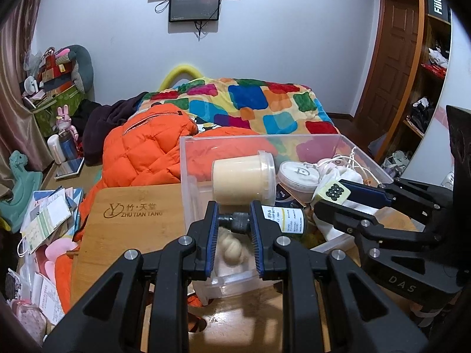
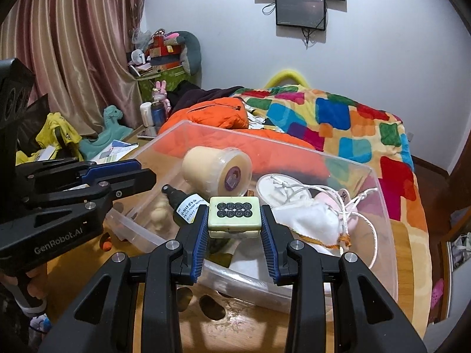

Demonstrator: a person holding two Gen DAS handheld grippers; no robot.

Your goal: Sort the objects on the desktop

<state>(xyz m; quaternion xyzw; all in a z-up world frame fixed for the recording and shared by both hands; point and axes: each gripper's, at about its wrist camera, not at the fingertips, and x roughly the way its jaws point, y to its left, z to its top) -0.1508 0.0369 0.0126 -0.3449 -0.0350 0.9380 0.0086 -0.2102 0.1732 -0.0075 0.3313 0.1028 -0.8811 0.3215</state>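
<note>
My left gripper (image 1: pixel 234 209) is shut on the pump head of a small dark labelled bottle (image 1: pixel 290 220), which lies over the near wall of a clear plastic bin (image 1: pixel 188 158). My right gripper (image 2: pixel 234 211) is shut on a cream mahjong tile (image 2: pixel 234 216) with eight circles and holds it above the bin's (image 2: pixel 375 182) near side. From the right wrist, the left gripper (image 2: pixel 146 170) comes in from the left, its tips by the bottle (image 2: pixel 184 204). The bin holds a cream jar (image 2: pixel 217 173) on its side, a white-lidded tub (image 1: pixel 297 176) and a white drawstring pouch (image 2: pixel 309 220).
The bin stands on a bamboo table (image 1: pixel 126 220) beside a bed with an orange jacket (image 1: pixel 141 153) and a colourful quilt (image 1: pixel 250 103). Papers (image 1: pixel 47 220) and a tablet (image 1: pixel 69 167) lie left of the table. A hand (image 2: pixel 31 279) grips the left gripper's handle.
</note>
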